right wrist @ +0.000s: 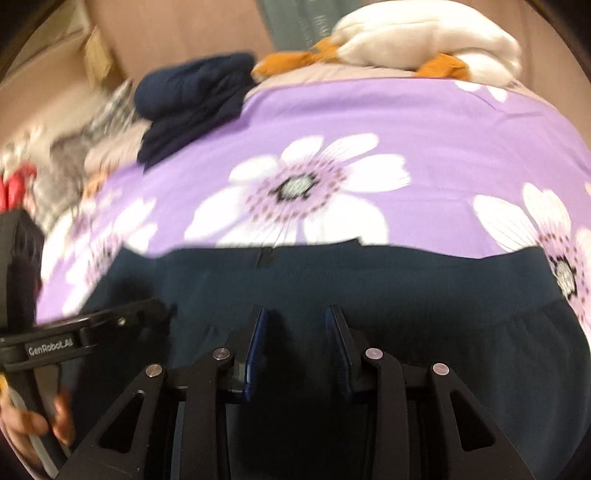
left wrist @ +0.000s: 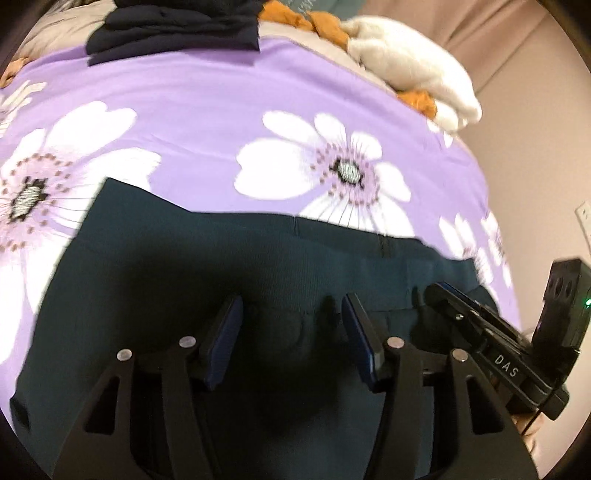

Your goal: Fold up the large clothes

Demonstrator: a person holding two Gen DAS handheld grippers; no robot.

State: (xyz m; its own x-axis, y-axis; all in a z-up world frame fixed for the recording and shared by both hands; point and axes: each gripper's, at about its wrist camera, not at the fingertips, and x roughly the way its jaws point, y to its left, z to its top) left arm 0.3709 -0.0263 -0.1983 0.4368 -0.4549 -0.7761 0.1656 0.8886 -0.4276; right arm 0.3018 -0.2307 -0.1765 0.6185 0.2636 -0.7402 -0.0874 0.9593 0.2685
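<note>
Left gripper (left wrist: 291, 314) spread, right gripper (right wrist: 295, 325) spread, both over dark teal garment (left wrist: 221, 251) on purple flowered sheet (left wrist: 207, 110); folded navy clothes (left wrist: 173, 33) far ahead.

The left tool (left wrist: 291, 314) and the right tool (right wrist: 295, 325) are matte black, with triangular cut-outs, round silver pivot pins and ribbed dark blue pads (right wrist: 256, 343). White letters read "DAS" and "GenRobot.AI". A green light glows.

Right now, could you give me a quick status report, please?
Left gripper open, right gripper open, both over teal garment. Garment flat on floral sheet. Nothing in the way.
</note>
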